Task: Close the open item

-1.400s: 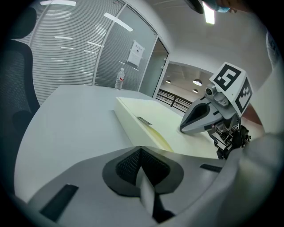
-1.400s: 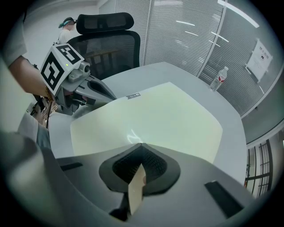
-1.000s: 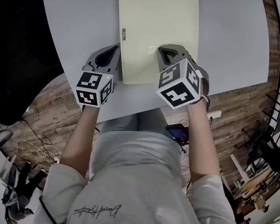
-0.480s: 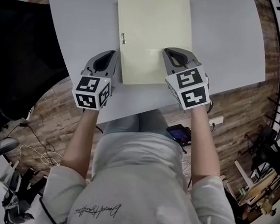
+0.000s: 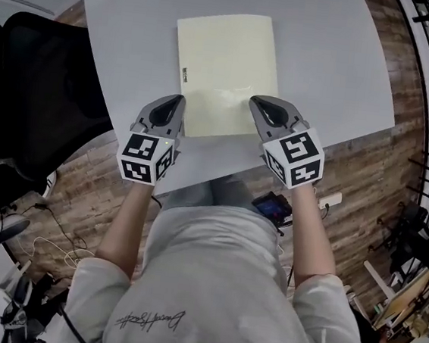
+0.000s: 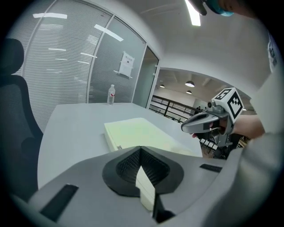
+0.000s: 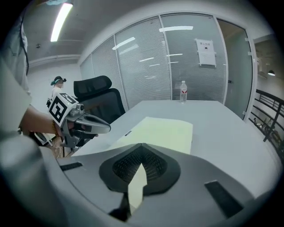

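Note:
A pale yellow folder (image 5: 225,69) lies flat and closed on the grey table (image 5: 333,57), its spine with a small dark label on the left. My left gripper (image 5: 174,103) is shut and sits just left of the folder's near left corner. The right gripper (image 5: 258,103) is also shut, at the folder's near right corner, its tip by the edge. From the left gripper view, the folder (image 6: 137,133) lies ahead of the shut left gripper (image 6: 141,148). The right gripper view shows the folder (image 7: 159,131) beyond the shut right gripper (image 7: 142,146). Neither grips anything.
A water bottle (image 7: 183,94) stands at the table's far end by the glass wall. A black office chair (image 5: 33,87) is to the left of the table. The table's near edge runs just under the grippers. A phone (image 5: 272,206) rests on the person's lap.
Both grippers have drawn back toward the near table edge. The right gripper has slid off the folder's near right part to its corner. The folder stays flat.

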Tool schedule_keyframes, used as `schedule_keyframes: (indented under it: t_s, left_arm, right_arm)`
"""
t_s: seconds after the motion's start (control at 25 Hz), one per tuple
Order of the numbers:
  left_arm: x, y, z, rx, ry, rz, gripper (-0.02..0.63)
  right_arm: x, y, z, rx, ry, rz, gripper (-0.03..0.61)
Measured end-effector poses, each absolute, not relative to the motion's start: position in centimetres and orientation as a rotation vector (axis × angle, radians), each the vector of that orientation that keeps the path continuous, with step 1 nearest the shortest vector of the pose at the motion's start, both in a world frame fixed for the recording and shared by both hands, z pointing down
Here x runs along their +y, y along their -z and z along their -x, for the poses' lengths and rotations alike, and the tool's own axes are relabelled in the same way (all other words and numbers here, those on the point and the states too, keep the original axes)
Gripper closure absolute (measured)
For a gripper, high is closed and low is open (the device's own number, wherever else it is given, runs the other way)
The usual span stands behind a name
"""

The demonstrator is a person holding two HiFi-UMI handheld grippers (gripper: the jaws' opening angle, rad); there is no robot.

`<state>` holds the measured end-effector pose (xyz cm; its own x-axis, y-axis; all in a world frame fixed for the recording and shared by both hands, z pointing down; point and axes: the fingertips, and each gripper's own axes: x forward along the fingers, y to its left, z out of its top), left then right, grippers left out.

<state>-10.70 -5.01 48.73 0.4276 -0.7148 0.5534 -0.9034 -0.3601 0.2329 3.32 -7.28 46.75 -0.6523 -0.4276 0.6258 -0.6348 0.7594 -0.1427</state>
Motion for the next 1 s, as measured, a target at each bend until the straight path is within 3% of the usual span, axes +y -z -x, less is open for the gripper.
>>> schedule_keyframes:
  t_s: [1.0]
  left_arm:
    - [-2.3, -38.4, 3.9, -1.309, -0.378, -2.415, 0.604]
  right_arm:
    - [-2.2, -39.2, -6.9, -2.529, -0.58, -0.899, 0.565]
